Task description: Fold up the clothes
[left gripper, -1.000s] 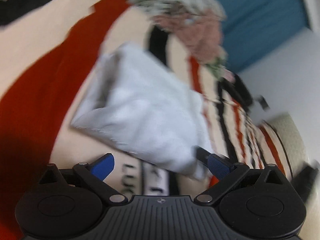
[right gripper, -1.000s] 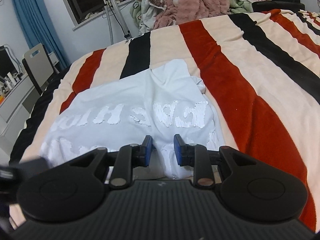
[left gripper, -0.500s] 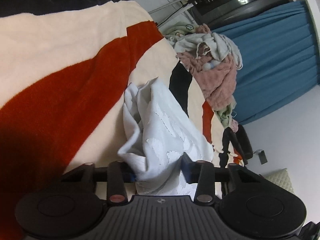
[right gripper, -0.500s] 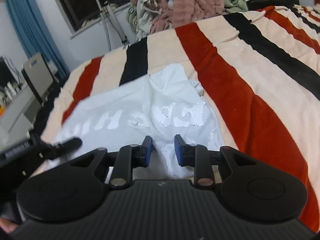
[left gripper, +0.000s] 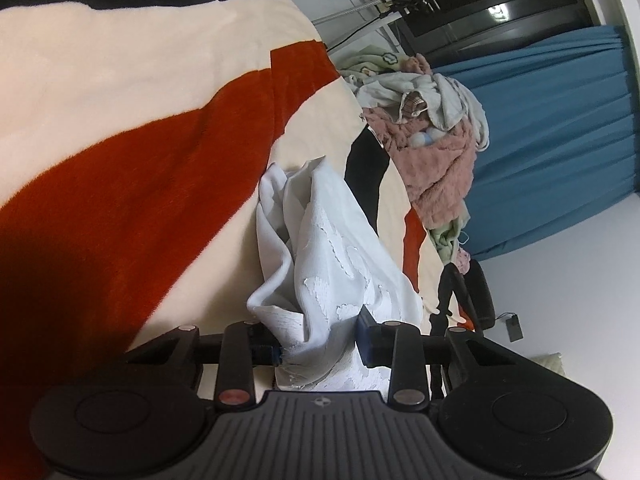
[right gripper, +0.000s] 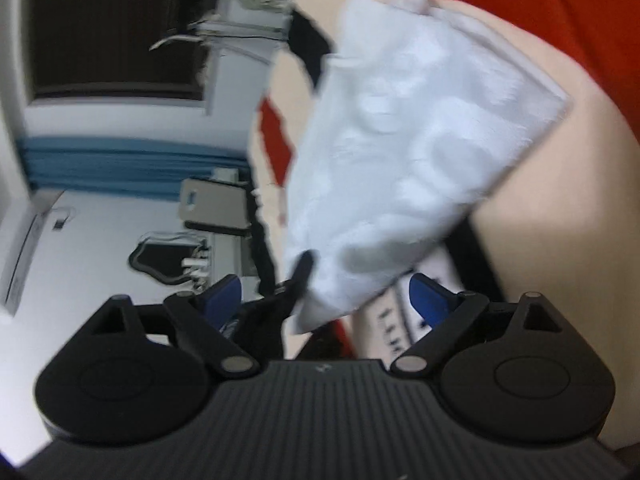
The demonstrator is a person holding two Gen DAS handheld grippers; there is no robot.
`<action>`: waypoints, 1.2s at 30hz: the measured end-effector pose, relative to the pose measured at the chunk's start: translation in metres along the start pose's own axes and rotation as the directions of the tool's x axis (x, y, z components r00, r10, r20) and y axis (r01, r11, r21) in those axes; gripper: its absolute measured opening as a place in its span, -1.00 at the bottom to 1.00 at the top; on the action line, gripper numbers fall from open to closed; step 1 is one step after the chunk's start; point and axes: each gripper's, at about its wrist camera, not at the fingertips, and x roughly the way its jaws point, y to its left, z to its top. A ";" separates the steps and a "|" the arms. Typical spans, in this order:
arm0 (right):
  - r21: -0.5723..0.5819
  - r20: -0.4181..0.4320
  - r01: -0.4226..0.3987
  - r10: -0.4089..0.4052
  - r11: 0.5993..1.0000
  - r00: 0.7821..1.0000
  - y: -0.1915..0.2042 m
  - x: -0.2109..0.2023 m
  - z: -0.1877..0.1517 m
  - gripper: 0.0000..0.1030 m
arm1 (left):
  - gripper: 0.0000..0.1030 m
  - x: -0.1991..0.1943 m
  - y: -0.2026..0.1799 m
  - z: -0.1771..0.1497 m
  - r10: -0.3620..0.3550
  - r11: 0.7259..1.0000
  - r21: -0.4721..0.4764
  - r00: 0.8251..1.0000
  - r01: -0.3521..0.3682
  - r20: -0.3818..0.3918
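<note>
Right claw (right gripper: 324,300) is now gaping wide, having let go its hem; left claw (left gripper: 320,344) is clenching the white shirt (left gripper: 332,264), bunching it over the striped bed (left gripper: 120,160), mid-fold.

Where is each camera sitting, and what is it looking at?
Left wrist: sits behind the left gripper, which is shut on the white garment; looks along the striped blanket to a clothes pile.
Right wrist: sits behind the open right gripper, rolled sideways and blurred; looks at the garment and a desk.
No hand shows in either. Both views share the garment, blanket and blue curtain.
</note>
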 end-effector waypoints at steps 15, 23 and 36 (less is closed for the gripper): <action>0.026 0.310 0.103 -0.106 0.994 0.945 -0.019 -0.009 0.019 -0.44 | -0.34 -0.001 0.005 0.003 -0.015 1.000 -0.016 1.000 0.015 -0.008; -0.100 0.398 0.112 -0.063 0.989 0.915 0.002 -0.047 0.000 -0.59 | -0.39 -0.029 -0.023 -0.007 0.003 0.997 0.077 1.000 -0.001 -0.027; -0.147 0.598 -0.028 0.111 0.989 0.794 0.056 -0.161 -0.003 -0.69 | -0.43 -0.035 -0.125 -0.013 -0.127 0.988 0.057 0.966 0.143 -0.225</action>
